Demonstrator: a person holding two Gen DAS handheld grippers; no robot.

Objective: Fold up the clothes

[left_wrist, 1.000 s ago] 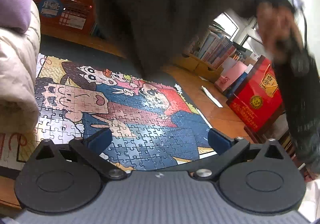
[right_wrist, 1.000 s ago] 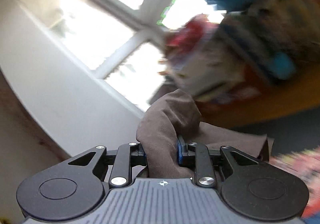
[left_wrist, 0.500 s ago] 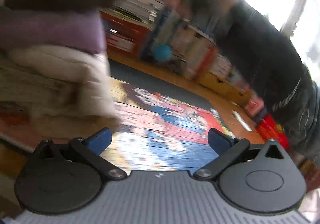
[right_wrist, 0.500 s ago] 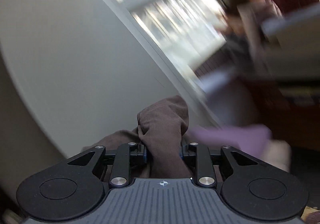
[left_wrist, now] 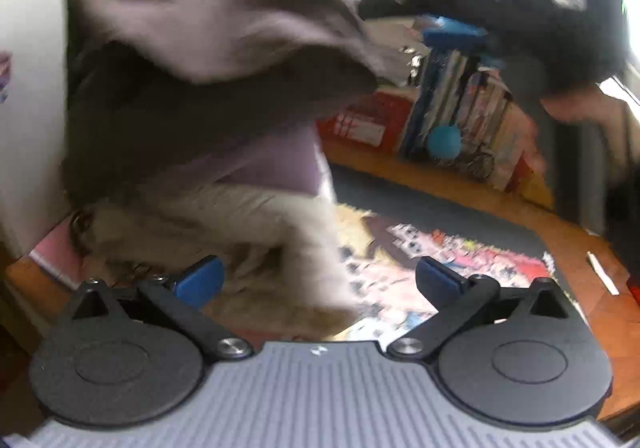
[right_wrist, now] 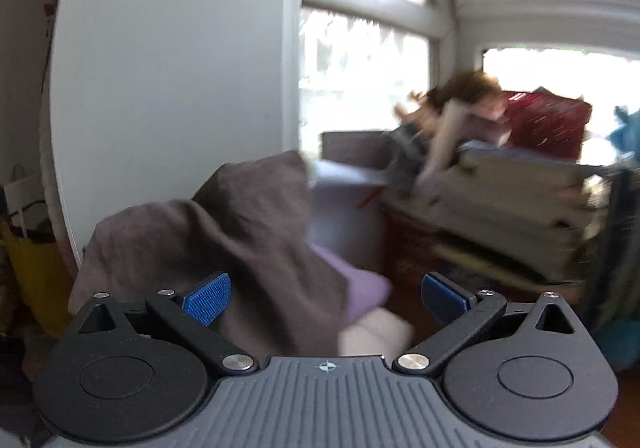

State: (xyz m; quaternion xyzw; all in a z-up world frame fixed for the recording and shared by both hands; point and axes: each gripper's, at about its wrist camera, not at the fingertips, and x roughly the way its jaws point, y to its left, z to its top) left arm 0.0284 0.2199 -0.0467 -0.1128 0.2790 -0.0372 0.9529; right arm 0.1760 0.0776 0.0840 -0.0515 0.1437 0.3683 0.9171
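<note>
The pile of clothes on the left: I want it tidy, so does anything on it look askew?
Yes. The brown garment sits crumpled and bunched on top of the purple garment and cream garment, not flat or squared to them. The frames are blurred, so finer detail is unclear.

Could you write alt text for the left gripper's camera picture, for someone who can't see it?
A blurred brown garment sits atop a stack of clothes, over a lilac piece and a cream one. The left gripper is open and empty in the foreground. Behind lie a colourful jigsaw puzzle and a row of books.
</note>
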